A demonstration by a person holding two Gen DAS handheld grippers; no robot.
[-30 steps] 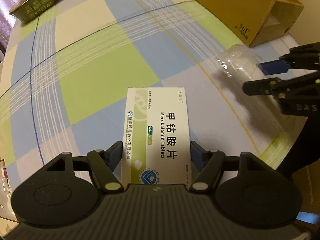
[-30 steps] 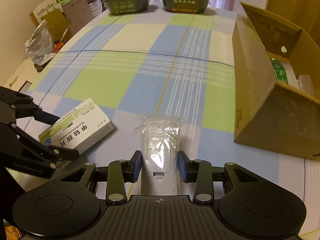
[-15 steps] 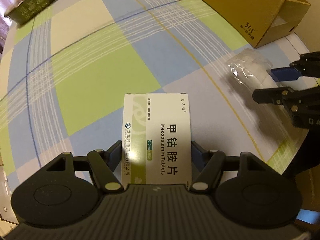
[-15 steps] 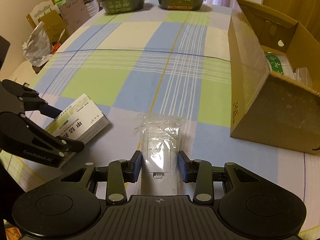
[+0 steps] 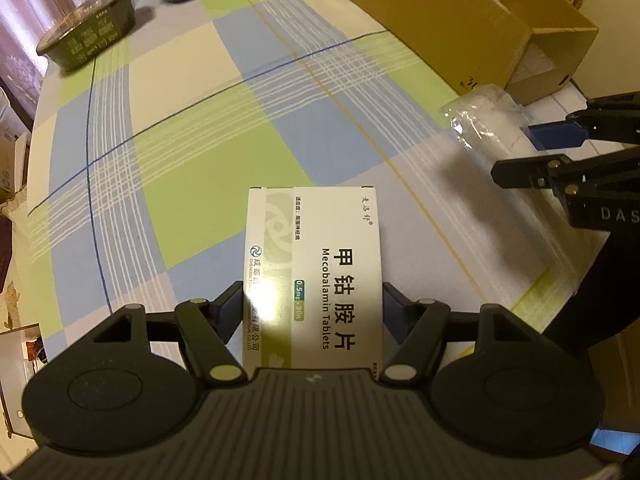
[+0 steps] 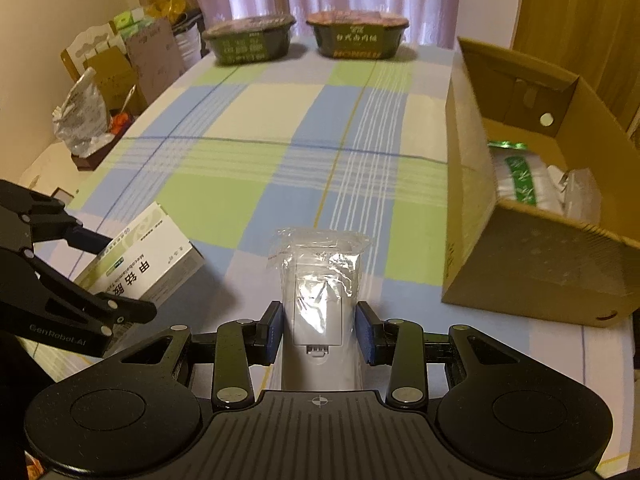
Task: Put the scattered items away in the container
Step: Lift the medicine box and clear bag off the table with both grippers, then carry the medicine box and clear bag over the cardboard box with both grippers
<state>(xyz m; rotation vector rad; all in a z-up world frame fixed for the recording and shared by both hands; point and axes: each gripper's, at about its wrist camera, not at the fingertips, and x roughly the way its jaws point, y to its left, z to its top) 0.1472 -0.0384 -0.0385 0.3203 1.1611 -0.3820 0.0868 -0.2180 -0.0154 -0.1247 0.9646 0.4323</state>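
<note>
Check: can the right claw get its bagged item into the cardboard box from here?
Probably yes. The right claw grips the bagged item, the cardboard box sits ahead to its right with its top open, and nothing lies between.

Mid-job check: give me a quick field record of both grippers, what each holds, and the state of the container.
left gripper: shut on tablet box, lifted off the tablecloth
right gripper: shut on bagged white device, pointing along the table
cardboard box: open, on the right side of the table, to the right of the right gripper
box contents: green-and-white packets, other wrapped items unclear
far end: two dark food bowls
left to do: both held items not yet in the cardboard box
</note>
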